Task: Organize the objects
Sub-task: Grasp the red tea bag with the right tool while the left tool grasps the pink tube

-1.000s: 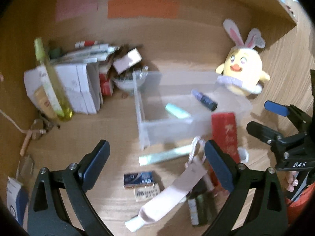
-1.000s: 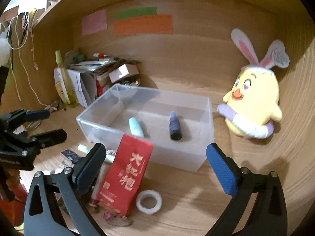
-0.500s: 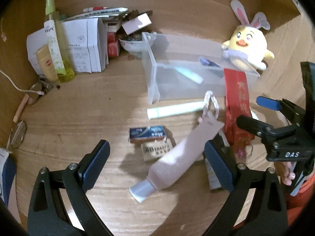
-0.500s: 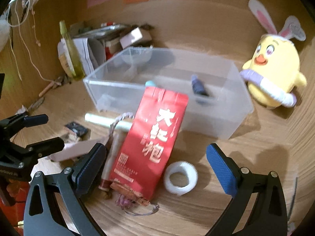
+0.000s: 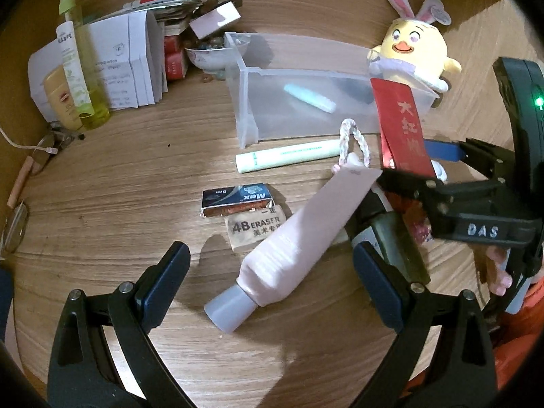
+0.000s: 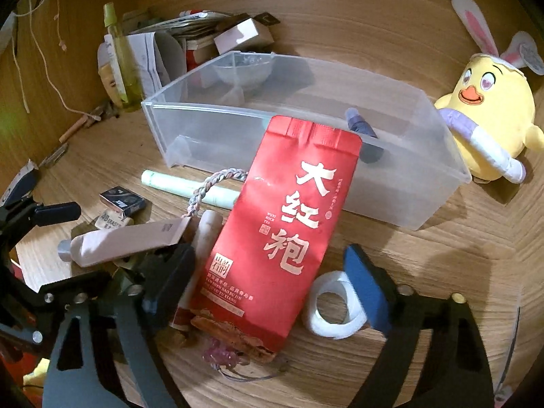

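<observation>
pink tube (image 5: 299,238): soft, matte, grey cap toward me, lying on the desk (image 5: 119,187) between my left gripper (image 5: 268,282) pads; jaws spread wide, nothing touched.
red pouch (image 6: 282,224): glossy foil, white Chinese characters, top leaning on the clear bin (image 6: 425,176) front wall, bottom on the desk between my right gripper (image 6: 268,278) pads.
right jaws: just been closing, pads flank the pouch, no contact I can see yet.
hidden: pouch bottom edge torn or covered by a pinkish clump, can't tell which; dark item in the bin half behind the pouch.
count: 1 pink tube, 1 red pouch, 1 bin, 1 white tape ring (image 6: 335,302) touching the right pad, 1 plush chick (image 6: 489,115) right of the bin.
</observation>
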Action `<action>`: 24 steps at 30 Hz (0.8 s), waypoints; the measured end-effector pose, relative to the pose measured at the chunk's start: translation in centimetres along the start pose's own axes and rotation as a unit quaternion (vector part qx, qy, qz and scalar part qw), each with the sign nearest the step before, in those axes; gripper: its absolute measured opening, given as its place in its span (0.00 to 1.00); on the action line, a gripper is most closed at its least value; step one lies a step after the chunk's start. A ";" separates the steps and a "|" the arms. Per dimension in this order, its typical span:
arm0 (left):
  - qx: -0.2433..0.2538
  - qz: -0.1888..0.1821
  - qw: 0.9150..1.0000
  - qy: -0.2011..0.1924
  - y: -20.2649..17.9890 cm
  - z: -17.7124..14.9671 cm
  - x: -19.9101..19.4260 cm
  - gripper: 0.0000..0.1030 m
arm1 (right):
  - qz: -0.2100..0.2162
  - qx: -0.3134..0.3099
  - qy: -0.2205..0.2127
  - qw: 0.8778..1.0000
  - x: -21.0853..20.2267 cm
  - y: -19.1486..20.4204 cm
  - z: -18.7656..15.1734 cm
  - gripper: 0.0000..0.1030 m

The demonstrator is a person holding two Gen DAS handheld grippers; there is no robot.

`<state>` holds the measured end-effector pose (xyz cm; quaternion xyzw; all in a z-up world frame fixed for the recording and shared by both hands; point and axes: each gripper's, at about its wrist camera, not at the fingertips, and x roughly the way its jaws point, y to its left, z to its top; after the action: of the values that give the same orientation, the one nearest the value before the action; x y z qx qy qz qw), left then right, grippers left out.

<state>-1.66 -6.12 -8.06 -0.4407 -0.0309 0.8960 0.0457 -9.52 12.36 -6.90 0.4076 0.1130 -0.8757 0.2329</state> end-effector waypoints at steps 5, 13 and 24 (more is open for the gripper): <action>-0.005 -0.001 1.000 -0.001 0.7 -0.8 0.0 0.86 | 0.008 0.009 -0.002 1.000 -0.2 -0.2 0.0 0.59; -0.007 0.007 1.000 -0.013 1.5 -1.5 -0.4 0.59 | 0.010 0.022 -0.018 1.000 -1.3 -0.3 -0.2 0.53; -0.006 -0.001 1.000 -0.025 0.9 -1.5 -0.8 0.28 | 0.009 0.033 -0.033 0.999 -2.7 -0.7 -1.0 0.53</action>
<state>0.02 -7.08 -8.41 -0.4185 -0.0378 0.9064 0.0437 -7.73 14.23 -5.51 0.3865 0.0723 -0.8901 0.2305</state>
